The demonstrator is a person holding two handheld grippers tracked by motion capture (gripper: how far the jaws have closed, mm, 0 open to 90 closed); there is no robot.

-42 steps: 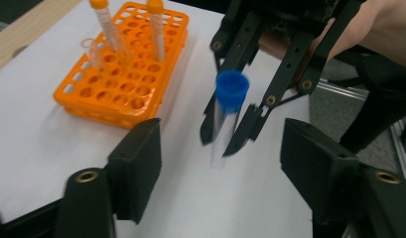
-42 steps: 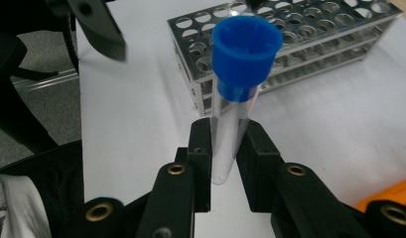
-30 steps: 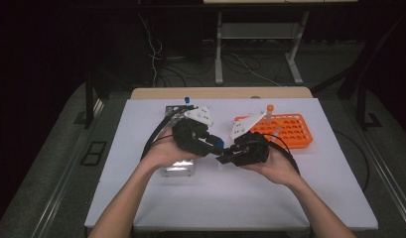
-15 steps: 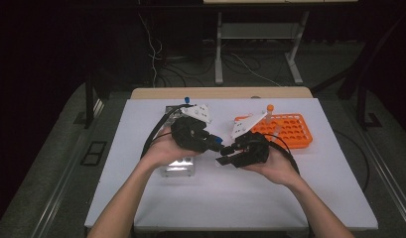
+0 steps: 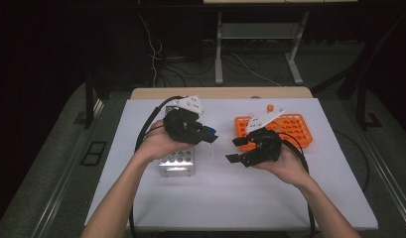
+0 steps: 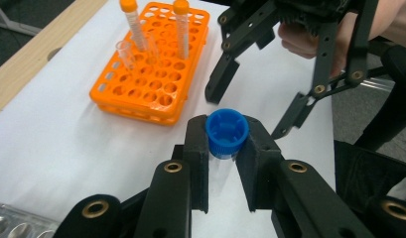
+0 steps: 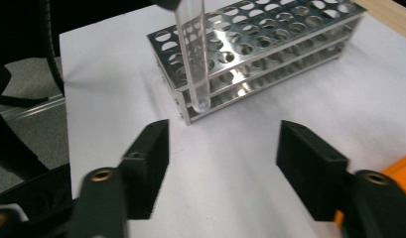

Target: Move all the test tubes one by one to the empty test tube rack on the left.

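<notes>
A lab bench: orange tube rack (image 5: 285,128), steel tube rack (image 5: 178,162), white table (image 5: 230,193), dark cabled floor behind

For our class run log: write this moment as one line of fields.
left tongs: shut on blue-capped tube | right tongs: open, just been opening, nothing between | metal rack: below tube | orange rack: two capped tubes

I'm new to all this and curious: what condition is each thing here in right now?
Left gripper: shut on the blue-capped tube, held in the air.
Right gripper: jaws just opened, nothing between them.
Orange rack: holds two orange-capped tubes upright.
Metal rack: on the table, visible holes vacant.
</notes>
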